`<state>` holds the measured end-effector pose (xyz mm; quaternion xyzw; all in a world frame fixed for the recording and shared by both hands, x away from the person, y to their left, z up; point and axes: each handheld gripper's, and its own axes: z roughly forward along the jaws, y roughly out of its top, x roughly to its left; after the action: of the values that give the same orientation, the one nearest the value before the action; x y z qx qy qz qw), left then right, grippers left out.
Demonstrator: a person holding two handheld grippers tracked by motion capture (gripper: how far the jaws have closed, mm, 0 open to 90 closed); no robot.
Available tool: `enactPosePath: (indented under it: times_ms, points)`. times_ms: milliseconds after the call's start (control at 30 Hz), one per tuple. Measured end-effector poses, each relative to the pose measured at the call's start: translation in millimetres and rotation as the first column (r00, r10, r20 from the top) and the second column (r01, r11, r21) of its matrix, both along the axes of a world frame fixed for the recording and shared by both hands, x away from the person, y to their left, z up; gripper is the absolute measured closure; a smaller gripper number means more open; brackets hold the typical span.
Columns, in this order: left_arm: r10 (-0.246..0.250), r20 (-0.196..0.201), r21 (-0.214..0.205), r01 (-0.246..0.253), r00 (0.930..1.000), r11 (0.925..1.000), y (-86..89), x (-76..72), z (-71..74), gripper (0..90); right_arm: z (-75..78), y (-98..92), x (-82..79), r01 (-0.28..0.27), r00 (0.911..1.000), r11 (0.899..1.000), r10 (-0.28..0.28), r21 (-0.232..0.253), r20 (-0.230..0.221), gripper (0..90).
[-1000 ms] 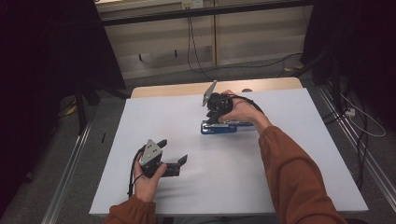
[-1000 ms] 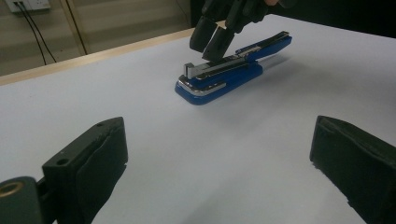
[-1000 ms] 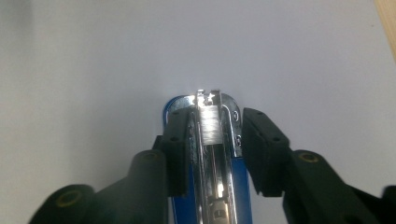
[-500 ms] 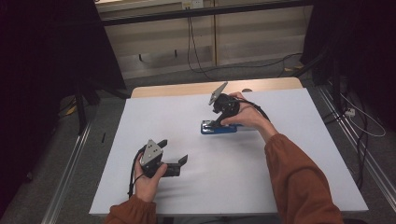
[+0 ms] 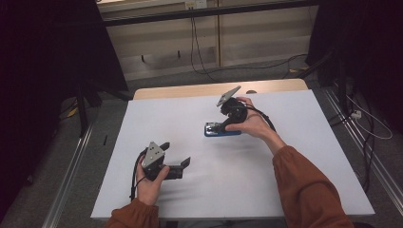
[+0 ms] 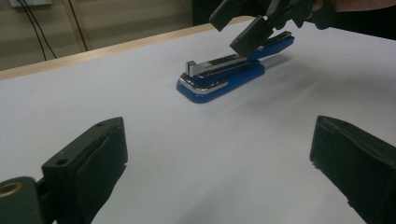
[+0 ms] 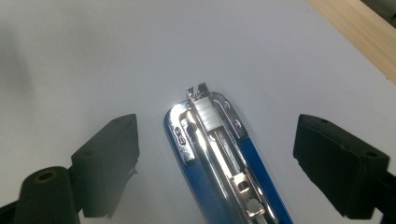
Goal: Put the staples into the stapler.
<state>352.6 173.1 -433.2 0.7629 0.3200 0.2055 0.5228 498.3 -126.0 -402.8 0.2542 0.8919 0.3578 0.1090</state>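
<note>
right gripper (image 5: pixel 219 127) jaws just opened wide, straddling blue stapler (image 7: pixel 219 158) flat mid-bench, not touching it. left gripper (image 5: pixel 177 156) open, empty, idle nearby. stapler magazine exposed; regrip and whatever follows still to do

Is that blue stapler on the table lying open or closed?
Open: the blue metal stapler shows its bare silver staple channel, no cover over it.

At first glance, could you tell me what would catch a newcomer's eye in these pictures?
The blue stapler stands out most, lying on the white table toward its far middle. The right gripper hovers over it, jaws spread wide to either side of its metal staple track without touching. The left gripper, also open, rests nearer the person on the left.
</note>
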Motion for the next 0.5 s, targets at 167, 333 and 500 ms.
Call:
enactPosePath:
  times_ms: [167, 333, 500]
  points:
    - [0.013, -0.019, -0.017, -0.013, 0.9997, 0.9998, 1.5, 1.9, 0.1, 4.2, -3.7, -7.0, -8.0, 0.048, 0.9989, 0.998, -0.048, 0.052, -0.002, 9.9]
    - [0.027, -0.014, -0.018, -0.027, 0.9995, 0.9995, 1.1, 2.3, 0.2, 4.2, -6.9, -17.8, -17.5, 0.095, 0.9955, 0.990, -0.094, 0.105, -0.011, 8.6]
    - [0.023, -0.020, -0.016, -0.024, 0.9995, 0.9996, 0.1, 3.3, 0.3, 4.7, -9.9, -27.5, -27.2, 0.127, 0.9919, 0.982, -0.125, 0.140, -0.023, 6.8]
